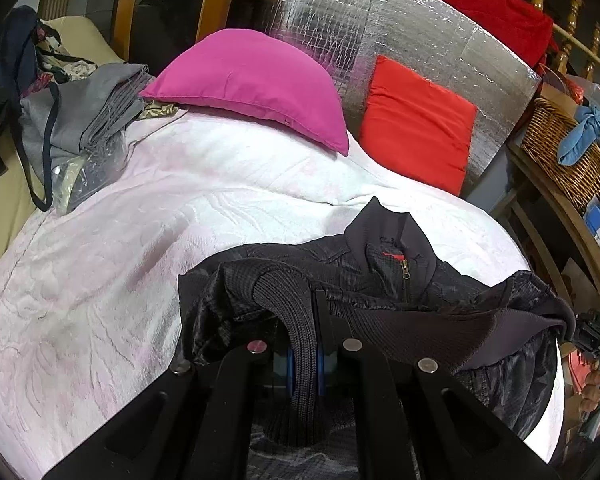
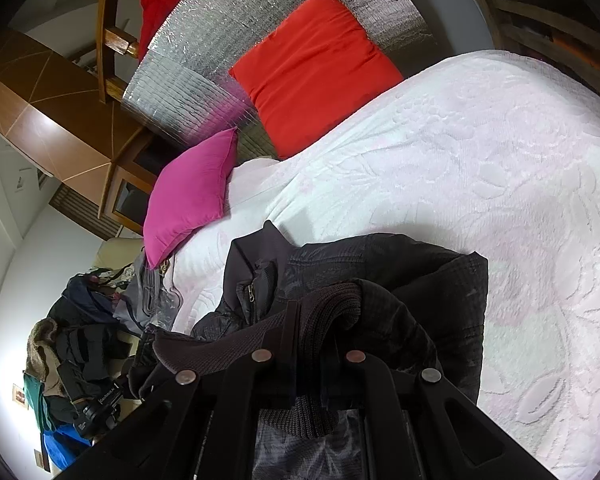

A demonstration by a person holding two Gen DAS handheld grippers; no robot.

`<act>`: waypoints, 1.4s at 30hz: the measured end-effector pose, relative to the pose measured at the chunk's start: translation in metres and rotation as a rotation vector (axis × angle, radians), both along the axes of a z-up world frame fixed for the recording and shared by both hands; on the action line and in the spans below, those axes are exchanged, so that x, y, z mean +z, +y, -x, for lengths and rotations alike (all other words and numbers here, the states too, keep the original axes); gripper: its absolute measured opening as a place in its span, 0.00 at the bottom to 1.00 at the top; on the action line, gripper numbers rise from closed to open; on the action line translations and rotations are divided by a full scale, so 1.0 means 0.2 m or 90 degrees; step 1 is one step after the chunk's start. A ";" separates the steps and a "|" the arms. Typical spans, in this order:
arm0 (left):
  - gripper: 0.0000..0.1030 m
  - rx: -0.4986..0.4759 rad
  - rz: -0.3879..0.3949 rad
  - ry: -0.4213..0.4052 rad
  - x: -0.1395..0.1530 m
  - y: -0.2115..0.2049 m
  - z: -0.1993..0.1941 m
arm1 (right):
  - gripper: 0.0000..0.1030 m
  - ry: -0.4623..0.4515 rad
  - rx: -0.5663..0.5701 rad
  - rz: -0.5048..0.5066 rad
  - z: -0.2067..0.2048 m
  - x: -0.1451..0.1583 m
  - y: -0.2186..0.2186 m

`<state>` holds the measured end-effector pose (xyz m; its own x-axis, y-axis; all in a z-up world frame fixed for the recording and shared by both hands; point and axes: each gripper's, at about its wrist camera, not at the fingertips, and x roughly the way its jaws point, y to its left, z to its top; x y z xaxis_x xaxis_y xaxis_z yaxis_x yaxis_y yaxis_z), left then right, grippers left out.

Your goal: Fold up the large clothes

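You pinch the jacket's (image 1: 380,276) stretchy bottom band with both tools. Your left gripper (image 1: 304,344) squeezes one end and your right gripper (image 2: 320,344) squeezes the other, so the band stays straight. The jacket lies on the near edge of the bed (image 1: 120,260), collar toward the pillows. I think you are ready to fold it up.

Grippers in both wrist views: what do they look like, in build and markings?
Both are matte black. The left gripper has flat fingers, blue strips near its base and four round silver pivots. The right gripper matches, with coppery pivots. Seen from the left wrist, its body bears white letters.
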<state>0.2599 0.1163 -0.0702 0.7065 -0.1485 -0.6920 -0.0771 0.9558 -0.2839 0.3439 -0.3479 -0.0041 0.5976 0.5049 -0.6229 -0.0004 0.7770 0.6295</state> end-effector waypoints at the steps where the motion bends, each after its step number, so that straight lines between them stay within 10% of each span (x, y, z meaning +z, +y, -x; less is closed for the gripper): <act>1: 0.08 -0.001 -0.001 0.000 0.00 0.00 0.00 | 0.07 -0.002 0.001 0.002 0.00 0.01 0.00; 42: 0.08 -0.006 0.008 0.087 -0.20 0.05 -0.41 | 0.07 0.077 0.011 0.013 -0.44 -0.17 0.02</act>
<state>0.3428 0.1257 -0.1095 0.6049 -0.1638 -0.7793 -0.1073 0.9529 -0.2835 0.4315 -0.3439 -0.0377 0.5092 0.5007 -0.7000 0.0615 0.7901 0.6099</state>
